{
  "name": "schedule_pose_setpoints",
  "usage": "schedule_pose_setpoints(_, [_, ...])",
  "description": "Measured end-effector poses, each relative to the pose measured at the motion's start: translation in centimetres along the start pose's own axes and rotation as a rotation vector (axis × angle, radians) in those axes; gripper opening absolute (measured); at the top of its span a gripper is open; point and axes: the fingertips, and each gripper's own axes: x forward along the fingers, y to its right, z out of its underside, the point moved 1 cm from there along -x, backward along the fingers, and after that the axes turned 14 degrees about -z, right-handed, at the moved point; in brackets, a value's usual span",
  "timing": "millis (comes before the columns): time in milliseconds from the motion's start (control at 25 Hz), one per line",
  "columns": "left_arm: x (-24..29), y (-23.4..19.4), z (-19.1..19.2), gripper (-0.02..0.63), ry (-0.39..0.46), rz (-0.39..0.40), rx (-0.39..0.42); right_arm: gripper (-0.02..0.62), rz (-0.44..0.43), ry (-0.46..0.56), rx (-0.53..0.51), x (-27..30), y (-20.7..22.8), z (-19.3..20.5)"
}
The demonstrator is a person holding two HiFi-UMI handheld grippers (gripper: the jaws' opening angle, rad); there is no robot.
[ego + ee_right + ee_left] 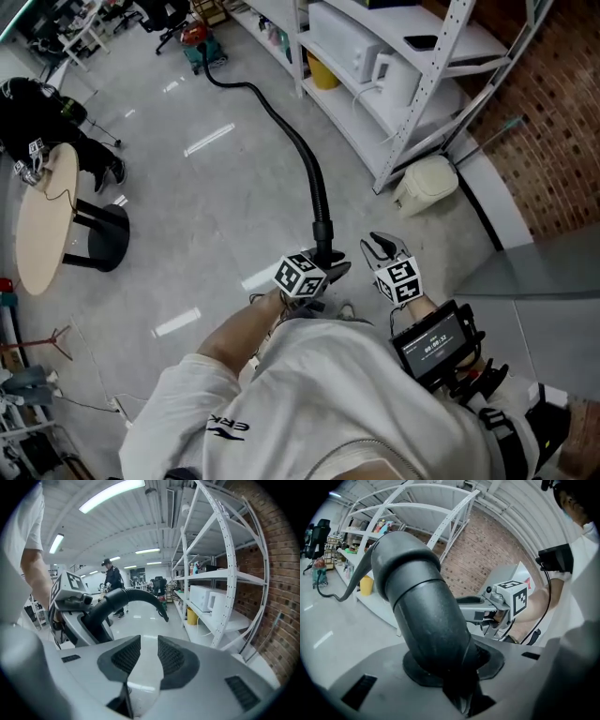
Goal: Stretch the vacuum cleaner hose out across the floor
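Observation:
A black ribbed vacuum hose (291,141) snakes over the grey floor from a small vacuum cleaner (199,42) at the far end of the aisle to my hands. My left gripper (328,265) is shut on the hose's rigid end tube (422,620), which fills the left gripper view and rises between the jaws. My right gripper (380,248) hovers just right of it, open, with only floor showing between its ribbed pads (171,656). In the right gripper view the hose (126,595) arcs away from the left gripper (70,602).
White metal shelving (403,56) with appliances and a yellow bin (322,70) lines the right side, in front of a brick wall (553,122). A cream container (427,183) sits on the floor by it. A round wooden table (42,216) stands left; a person (112,581) stands far off.

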Motion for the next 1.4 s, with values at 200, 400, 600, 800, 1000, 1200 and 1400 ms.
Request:
schedule_pose_setpoints(200, [-0.3,2.9,0.6,0.112,0.024,-0.014,-0.044,0.115,-0.096,0.059,0.004,0.2,-2.0,-2.0])
schedule_pose_setpoints(400, [-0.6,5.1,0.4,0.112,0.064,-0.025,-0.052,0.115,-0.169,0.100,-0.018,0.1,-4.3,-3.7])
schedule_pose_setpoints(600, [-1.0,6.6,0.6,0.112,0.086,-0.045,-0.024,0.115,-0.217,0.113,-0.051,-0.2,-6.0,-4.6])
schedule_pose_setpoints(800, [-0.9,7.4,1.3,0.112,0.085,-0.066,-0.022,0.081,-0.223,0.091,-0.063,0.0,-6.3,-4.0])
schedule_pose_setpoints(1000, [-1.0,7.6,1.3,0.112,0.086,-0.087,-0.026,0.020,-0.210,0.078,-0.067,0.0,-6.1,-3.7])
schedule_pose_setpoints(1200, [-0.6,7.6,1.2,0.112,0.085,-0.089,-0.031,0.002,-0.214,0.073,-0.043,0.5,-5.7,-3.5])
schedule_pose_setpoints(1400, [-0.8,7.7,1.3,0.112,0.078,-0.084,-0.036,0.002,-0.231,0.070,-0.048,0.7,-6.3,-3.8])
